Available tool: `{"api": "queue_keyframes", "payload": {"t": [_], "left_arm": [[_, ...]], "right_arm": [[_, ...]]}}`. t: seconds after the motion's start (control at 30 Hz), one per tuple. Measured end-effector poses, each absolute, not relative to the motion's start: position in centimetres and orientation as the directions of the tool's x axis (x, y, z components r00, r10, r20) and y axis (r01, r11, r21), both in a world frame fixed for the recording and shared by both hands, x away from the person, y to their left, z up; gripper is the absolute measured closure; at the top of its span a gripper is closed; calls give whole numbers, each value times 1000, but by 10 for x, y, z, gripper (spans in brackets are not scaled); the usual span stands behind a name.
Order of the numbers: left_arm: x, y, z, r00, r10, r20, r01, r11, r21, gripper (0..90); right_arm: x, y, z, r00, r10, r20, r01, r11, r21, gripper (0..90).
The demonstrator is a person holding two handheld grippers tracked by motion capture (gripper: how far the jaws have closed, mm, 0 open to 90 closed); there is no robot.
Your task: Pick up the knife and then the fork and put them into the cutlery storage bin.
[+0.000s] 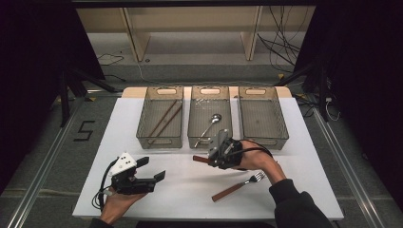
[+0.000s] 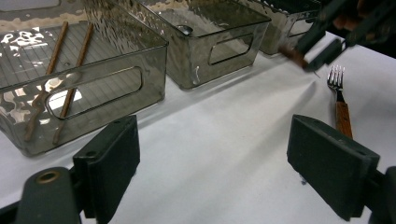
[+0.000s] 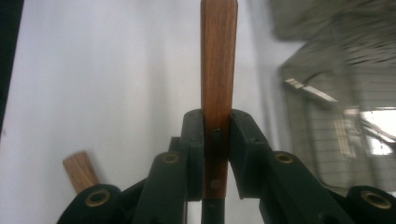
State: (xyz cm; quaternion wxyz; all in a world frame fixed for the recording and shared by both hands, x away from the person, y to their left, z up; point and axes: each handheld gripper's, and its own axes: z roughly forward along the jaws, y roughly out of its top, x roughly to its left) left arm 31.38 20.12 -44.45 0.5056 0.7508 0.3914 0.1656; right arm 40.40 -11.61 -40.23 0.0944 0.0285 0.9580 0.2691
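- Right now the right gripper (image 1: 205, 160) has its jaws clamped tight on a wooden-handled utensil (image 3: 218, 70); in the right gripper view the brown handle runs straight up between the two black pads. Its working end is hidden behind the gripper, so I cannot tell what kind of utensil it is.
- Seen from the high view, that gripper hangs just off the white table (image 1: 304, 156), at about 6 o'clock from the middle bin (image 1: 209, 118), which already holds a spoon (image 1: 211, 123).
- The left bin (image 1: 160, 116), at 9 o'clock from the middle one, holds chopsticks (image 1: 166, 118); the right bin (image 1: 263, 116), at 3 o'clock, looks empty.
- A fork (image 1: 237, 186) lies flat on the table at roughly 5 o'clock from the right gripper, untouched.
- The left gripper (image 1: 154, 176) rests near the table's front edge with its jaws spread wide and nothing between them.
- To do this step well, I would judge: keep the grip firm, lift high enough to pass the bin's near wall, pick the bin that matches the utensil, and lower it inside before letting go, so it does not clatter or bounce out.
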Motion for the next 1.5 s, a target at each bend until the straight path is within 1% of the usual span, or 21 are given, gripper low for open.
{"api": "queue_keyframes", "payload": {"t": [0.07, 0.2, 0.33, 0.5, 0.63, 0.9, 1.07, 1.27, 1.5], "left_arm": [[314, 201, -445, 639, 755, -147, 420, -182, 889, 167], [314, 202, -444, 640, 755, -146, 416, -180, 891, 167], [314, 202, -444, 640, 754, -146, 415, -180, 892, 167], [313, 202, -444, 637, 756, -148, 415, -175, 893, 167], [313, 204, -443, 637, 756, -149, 414, -172, 894, 168], [314, 203, -443, 635, 758, -149, 412, -170, 895, 167], [314, 203, -443, 635, 758, -151, 413, -168, 895, 167], [313, 204, -442, 636, 757, -147, 406, -167, 899, 168], [313, 205, -442, 641, 754, -146, 400, -165, 902, 167]], "right_arm": [[408, -123, -393, -974, 154, -168, 31, 821, 570, 770], [415, -138, -374, -949, 280, -145, 116, 738, 664, 770], [423, -153, -359, -913, 395, -103, 190, 636, 748, 770], [431, -173, -346, -868, 495, -38, 249, 501, 829, 770], [439, -191, -339, -814, 581, 25, 304, 389, 870, 770], [456, -221, -332, -680, 721, 134, 416, 228, 880, 770], [466, -234, -322, -590, 792, 156, 442, 155, 883, 769], [483, -247, -314, -494, 850, 183, 481, 92, 872, 769], [502, -259, -316, -404, 891, 208, 517, 34, 856, 769]]}}
